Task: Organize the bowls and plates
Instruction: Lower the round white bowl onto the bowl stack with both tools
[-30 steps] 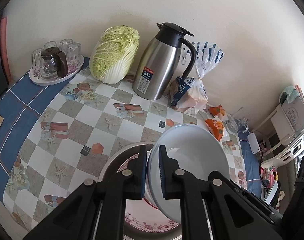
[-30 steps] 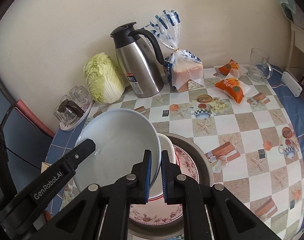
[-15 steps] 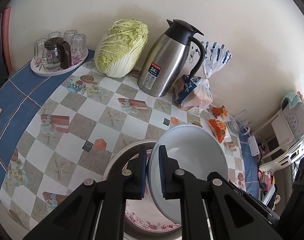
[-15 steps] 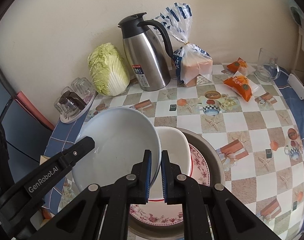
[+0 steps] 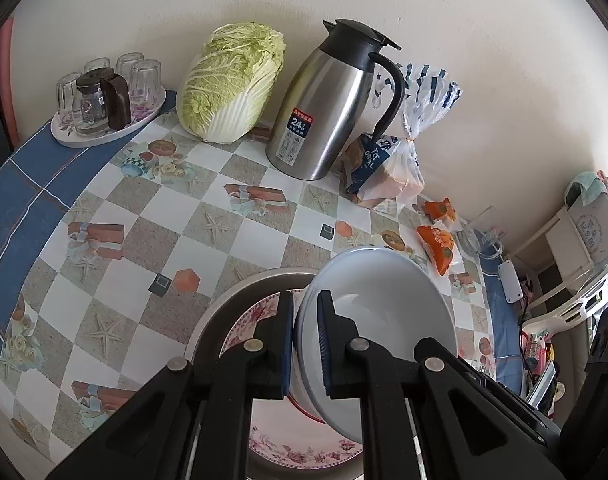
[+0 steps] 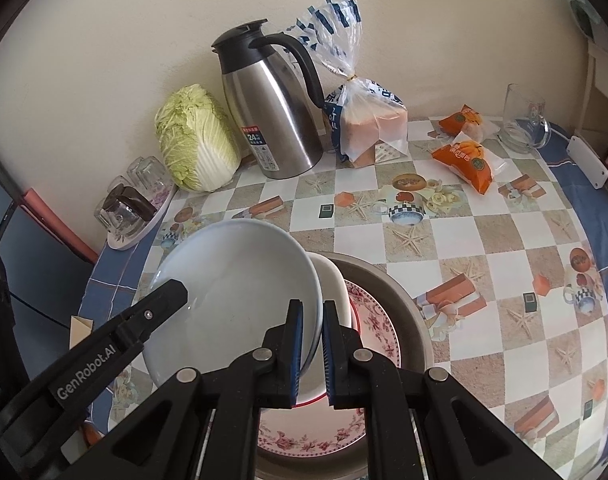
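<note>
So compared with a second ago, not much changes with the grip: both grippers stay clamped on the same pale blue-grey plate (image 6: 231,288). The view shifts a little though, the thermos jug (image 5: 328,104) and cabbage (image 5: 231,80) sit lower in the left wrist frame than before, and the plate looks a bit further out over the stack. The left gripper (image 5: 306,334) pinches the rim on one side, jaws nearly closed, and the right gripper (image 6: 312,344) pinches the opposite edge the same way. The plate is held tilted, its hollow face turned toward the right camera and its underside toward the left one. It's round, so no real long axis. It hangs just above the white bowl (image 6: 336,288), which sits on the floral plate (image 6: 378,328) inside the metal basin (image 6: 400,304) on the checked tablecloth (image 6: 484,240).
</note>
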The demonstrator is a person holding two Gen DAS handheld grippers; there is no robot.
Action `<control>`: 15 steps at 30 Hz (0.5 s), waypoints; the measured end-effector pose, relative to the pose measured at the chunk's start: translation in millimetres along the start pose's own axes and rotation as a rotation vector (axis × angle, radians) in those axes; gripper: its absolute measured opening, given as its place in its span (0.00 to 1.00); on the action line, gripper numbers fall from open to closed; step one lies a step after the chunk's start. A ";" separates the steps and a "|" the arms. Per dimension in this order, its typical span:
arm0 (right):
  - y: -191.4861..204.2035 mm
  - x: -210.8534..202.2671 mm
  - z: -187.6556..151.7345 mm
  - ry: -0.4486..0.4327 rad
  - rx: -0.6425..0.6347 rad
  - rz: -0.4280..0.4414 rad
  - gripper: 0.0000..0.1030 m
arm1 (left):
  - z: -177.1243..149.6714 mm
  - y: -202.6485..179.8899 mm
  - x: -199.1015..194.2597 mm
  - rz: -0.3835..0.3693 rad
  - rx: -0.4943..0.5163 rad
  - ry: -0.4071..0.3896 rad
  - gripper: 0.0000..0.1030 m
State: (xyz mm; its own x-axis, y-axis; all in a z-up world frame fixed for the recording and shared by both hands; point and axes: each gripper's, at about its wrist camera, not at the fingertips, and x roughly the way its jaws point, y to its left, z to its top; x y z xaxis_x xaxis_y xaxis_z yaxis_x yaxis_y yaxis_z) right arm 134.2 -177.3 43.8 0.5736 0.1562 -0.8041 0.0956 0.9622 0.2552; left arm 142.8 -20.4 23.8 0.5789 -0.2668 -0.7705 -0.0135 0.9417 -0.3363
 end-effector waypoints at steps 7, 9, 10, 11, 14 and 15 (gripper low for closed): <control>-2.7 6.5 -0.7 0.010 -0.003 -0.003 0.10 | -1.4 -0.2 6.5 0.012 0.001 0.012 0.11; -3.9 8.3 -0.9 0.014 -0.001 -0.003 0.10 | -1.6 -0.6 8.5 0.013 0.003 0.015 0.11; -4.5 9.1 -0.8 0.015 0.000 -0.003 0.10 | -1.8 -0.9 9.2 0.013 0.004 0.017 0.11; -5.2 9.7 -0.7 0.016 0.000 -0.003 0.10 | -2.0 -1.2 10.2 0.016 0.006 0.018 0.11; -6.1 10.8 -0.1 0.015 0.000 0.001 0.10 | -1.7 -0.8 12.2 0.016 0.002 0.023 0.11; -6.2 10.6 0.0 0.014 0.000 0.000 0.10 | -1.6 -0.7 12.4 0.015 0.001 0.023 0.11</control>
State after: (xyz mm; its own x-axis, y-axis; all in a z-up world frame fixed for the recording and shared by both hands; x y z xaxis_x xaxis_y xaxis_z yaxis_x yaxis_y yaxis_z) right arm 139.8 -181.6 33.7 0.5626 0.1597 -0.8112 0.0955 0.9621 0.2556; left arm 148.7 -24.7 13.6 0.5597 -0.2577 -0.7876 -0.0214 0.9456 -0.3246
